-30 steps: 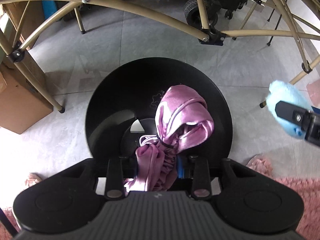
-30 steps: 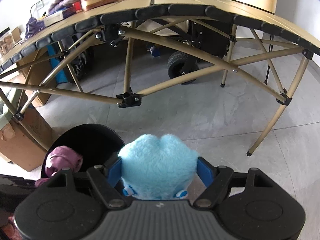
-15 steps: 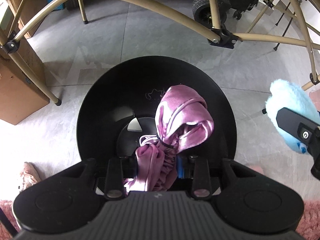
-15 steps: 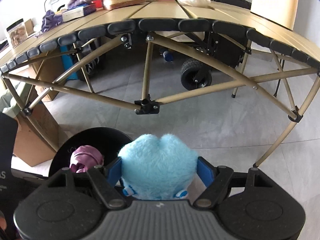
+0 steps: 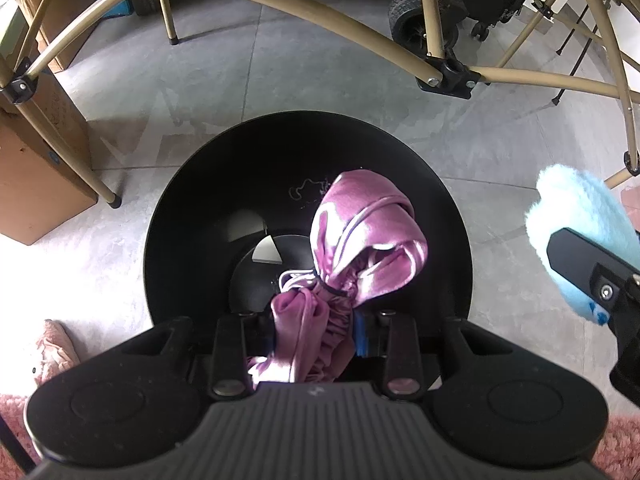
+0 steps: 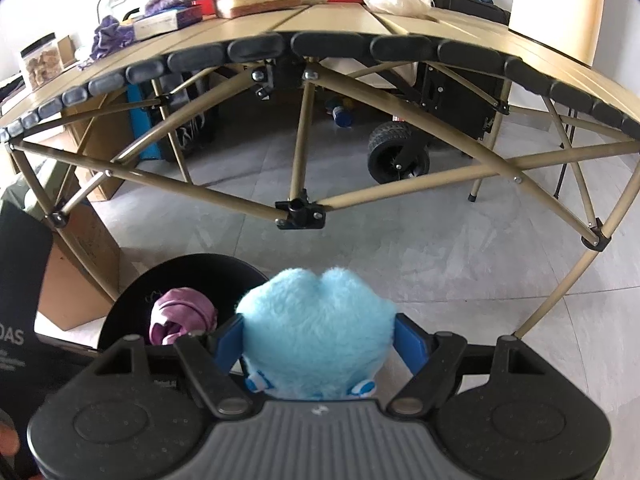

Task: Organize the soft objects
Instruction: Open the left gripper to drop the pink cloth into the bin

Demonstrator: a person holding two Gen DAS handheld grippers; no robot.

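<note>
A shiny pink satin cloth point(image 5: 360, 248) bunches out of my left gripper point(image 5: 314, 320), which is shut on it and holds it over the mouth of a round black bin point(image 5: 200, 208) on the floor. My right gripper point(image 6: 318, 340) is shut on a fluffy light-blue plush toy point(image 6: 316, 320), squeezed between its blue pads. That toy point(image 5: 580, 220) and the right gripper's black finger show at the right edge of the left wrist view, beside the bin. The bin point(image 6: 192, 276) and pink cloth point(image 6: 182, 314) sit low left in the right wrist view.
A tan folding table point(image 6: 320, 36) with crossed legs stands beyond the bin, with soft items and boxes on top. A cardboard box point(image 5: 32, 168) sits left, a wheeled black cart point(image 6: 400, 156) behind. A pink rug point(image 5: 616, 444) and a small pink plush point(image 5: 54, 344) lie on the grey tiled floor.
Both grippers keep their grips. The views have tilted a little: the bin fills more of the left view, and more of the tabletop shows in the right view.
</note>
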